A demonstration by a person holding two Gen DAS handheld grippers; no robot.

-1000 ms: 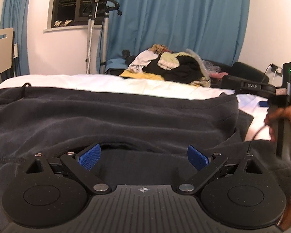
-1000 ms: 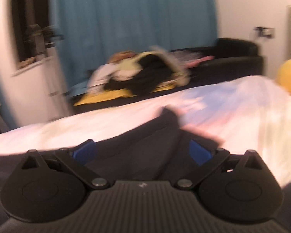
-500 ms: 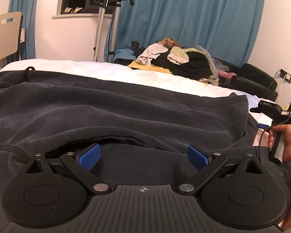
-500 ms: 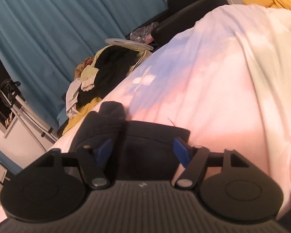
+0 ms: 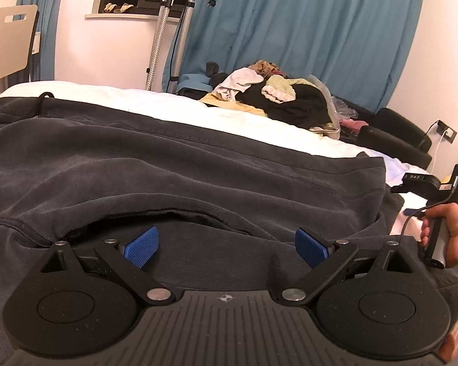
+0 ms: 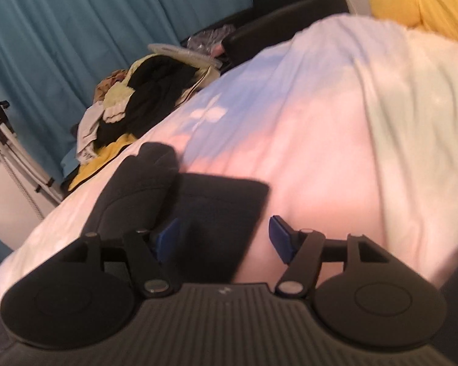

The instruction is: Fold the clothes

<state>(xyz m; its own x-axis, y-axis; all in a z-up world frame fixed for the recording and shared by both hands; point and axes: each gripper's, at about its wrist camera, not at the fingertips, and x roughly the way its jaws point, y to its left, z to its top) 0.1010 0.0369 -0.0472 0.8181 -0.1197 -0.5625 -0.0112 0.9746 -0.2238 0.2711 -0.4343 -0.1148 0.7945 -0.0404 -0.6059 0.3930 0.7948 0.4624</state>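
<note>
A dark grey sweatshirt (image 5: 198,167) lies spread across the white bed (image 5: 155,99). My left gripper (image 5: 226,247) hovers low over its near part, open wide, its blue pads on either side of a curved fold with nothing pinched. At the garment's right end, my right gripper (image 6: 223,238) is tilted over a dark corner flap (image 6: 216,201). Its jaws are opening slightly; the flap lies between them, the left pad over cloth, the right pad over bare sheet, neither pressing. In the left wrist view a hand (image 5: 455,238) holds that right gripper (image 5: 424,183).
A heap of mixed clothes (image 5: 278,100) (image 6: 143,100) sits beyond the bed's far edge, before blue curtains (image 5: 305,30). A steamer stand (image 5: 168,30) and a chair (image 5: 9,39) are at the left, a black sofa (image 5: 397,134) at the right. A yellow bundle (image 6: 418,3) lies on the bed.
My right gripper swung down and rolled onto the sweatshirt's corner, and its jaws narrowed from wide open. The left gripper stayed over the same fold, rolling a little.
</note>
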